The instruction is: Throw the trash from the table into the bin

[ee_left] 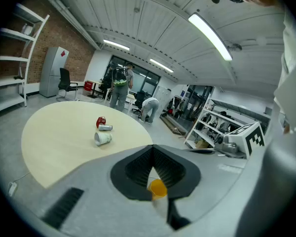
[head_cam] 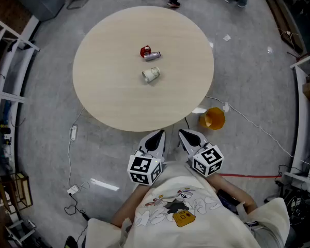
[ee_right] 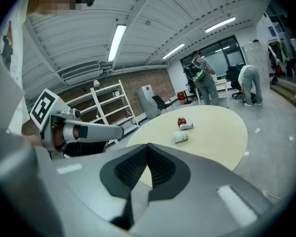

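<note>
On the round beige table lie a red can, a silver can on its side and a tipped white paper cup, close together near the middle. The orange bin stands on the floor by the table's near right edge. My left gripper and right gripper are side by side near my body, short of the table's edge, both shut and empty. The left gripper view shows the cup, the cans and the bin past the jaws. The right gripper view shows the cup far ahead.
White shelving frames line the left side, and more stand at the right. Cables and a power strip lie on the grey floor left of the table. A red cable runs at my right. People stand beyond the table's far side.
</note>
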The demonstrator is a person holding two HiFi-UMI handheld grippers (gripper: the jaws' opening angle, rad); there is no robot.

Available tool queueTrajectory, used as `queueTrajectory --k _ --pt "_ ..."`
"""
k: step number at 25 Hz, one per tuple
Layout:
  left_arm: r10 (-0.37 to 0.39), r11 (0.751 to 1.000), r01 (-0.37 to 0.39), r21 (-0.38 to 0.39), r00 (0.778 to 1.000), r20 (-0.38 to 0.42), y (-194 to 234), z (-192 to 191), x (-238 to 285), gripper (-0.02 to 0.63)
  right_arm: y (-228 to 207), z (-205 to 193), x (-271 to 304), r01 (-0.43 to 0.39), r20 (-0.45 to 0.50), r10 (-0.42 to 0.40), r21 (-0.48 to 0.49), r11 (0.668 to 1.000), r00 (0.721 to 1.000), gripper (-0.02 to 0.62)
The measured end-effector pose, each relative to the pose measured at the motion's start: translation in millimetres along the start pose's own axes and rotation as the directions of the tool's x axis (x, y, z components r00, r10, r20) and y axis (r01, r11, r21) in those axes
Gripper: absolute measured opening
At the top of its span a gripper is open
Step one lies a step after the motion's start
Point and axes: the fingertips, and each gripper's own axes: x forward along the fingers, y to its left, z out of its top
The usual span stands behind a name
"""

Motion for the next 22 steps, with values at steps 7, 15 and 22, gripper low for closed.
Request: queueTrajectory --k 7,15,22 --pt "-0.029 0.999 0.028 -0.026 1.0 -0.013 24 -17 -32 0.003 31 -17 15 0.023 -0.023 -0.023 0.019 1.0 0.999 0.002" --pt "-0.07 0.997 0.068 -0.039 0.997 -0.028 13 -49 -50 0.003 40 -30 3 0.035 0.001 -0.035 -0.02 0.999 0.999 0.003" --pt "-0.031 0.998 0.03 -0.047 0.999 -0.018 -19 -49 -51 0.003 32 -28 -29 -0.032 0.022 0.032 -0.005 0.999 0.999 0.027"
